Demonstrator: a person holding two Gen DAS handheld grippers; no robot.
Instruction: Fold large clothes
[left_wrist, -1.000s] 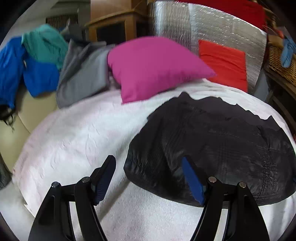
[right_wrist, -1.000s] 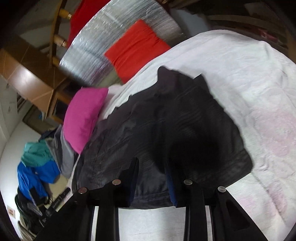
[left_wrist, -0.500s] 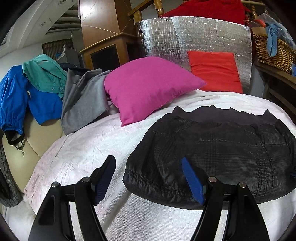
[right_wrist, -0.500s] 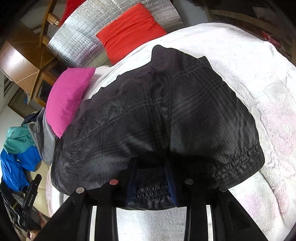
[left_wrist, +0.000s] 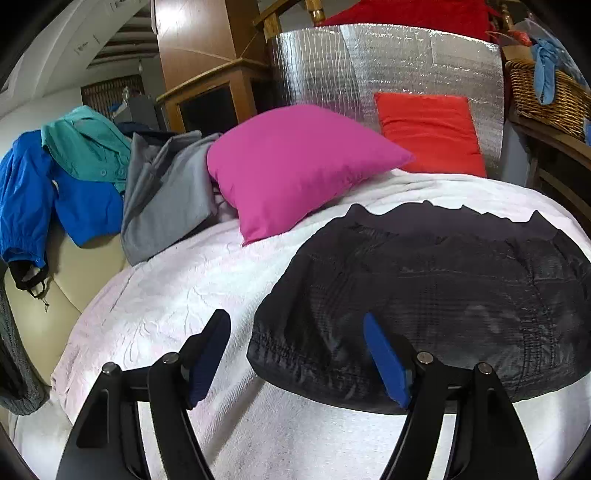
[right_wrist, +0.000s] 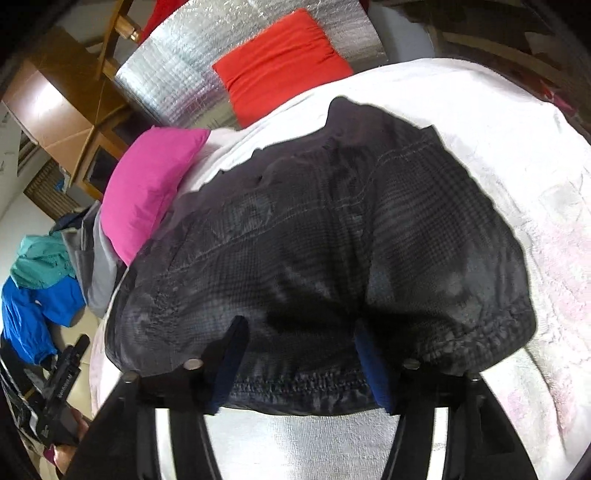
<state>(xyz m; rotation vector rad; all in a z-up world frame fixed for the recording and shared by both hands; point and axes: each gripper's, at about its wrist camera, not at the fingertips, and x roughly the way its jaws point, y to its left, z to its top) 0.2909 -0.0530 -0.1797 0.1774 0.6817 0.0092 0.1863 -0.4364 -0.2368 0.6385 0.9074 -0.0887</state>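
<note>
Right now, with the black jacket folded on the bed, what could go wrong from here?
The right gripper is opening over the black jacket's elastic hem; a pad could snag it and drag the fold apart. The puffy fabric may spring open once released. The left gripper straddles the jacket's near corner, so moving it carelessly could rumple that edge.

The jacket (left_wrist: 443, 295) is black with a faint grey check woven through — it lies on a white blanket (left_wrist: 177, 295) tinged pale pink. Behind sit a magenta cushion (left_wrist: 295, 166) and an orange-red cushion (left_wrist: 428, 129) against a silver quilted sheet (left_wrist: 369, 62). Blue (left_wrist: 74, 206), teal (left_wrist: 88, 147) and grey (left_wrist: 166, 199) garments hang over cream upholstery (left_wrist: 37, 306) — the gripper pads (left_wrist: 384, 362) are blue.
</note>
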